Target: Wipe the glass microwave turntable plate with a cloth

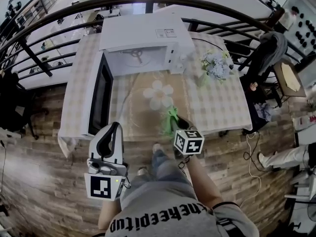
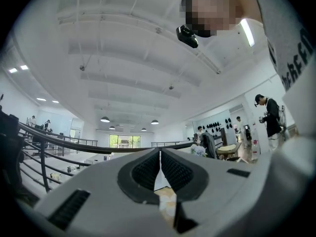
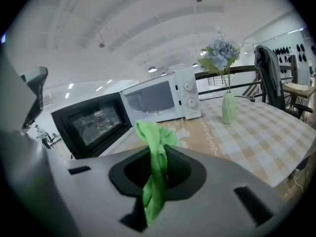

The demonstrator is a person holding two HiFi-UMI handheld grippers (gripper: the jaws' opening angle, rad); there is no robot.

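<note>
My right gripper (image 1: pixel 174 124) is over the table's near edge, shut on a bright green cloth (image 1: pixel 170 118). In the right gripper view the cloth (image 3: pixel 154 132) sticks up bunched between the jaws of that gripper (image 3: pixel 158 157). My left gripper (image 1: pixel 115 128) is held low beside the person's body, off the table's front edge. It is shut with nothing in it (image 2: pixel 159 168) and faces the ceiling. The white microwave (image 1: pixel 143 33) stands at the table's back with its black door (image 1: pixel 101 90) swung open to the left. I cannot make out the glass plate in any view.
A tan mat with a white flower print (image 1: pixel 159 95) lies in front of the microwave on the checked tablecloth (image 1: pixel 222 102). A vase of pale flowers (image 1: pixel 216 64) stands at the right; the vase (image 3: pixel 227 107) is beyond the microwave's control panel. Black railings ring the table.
</note>
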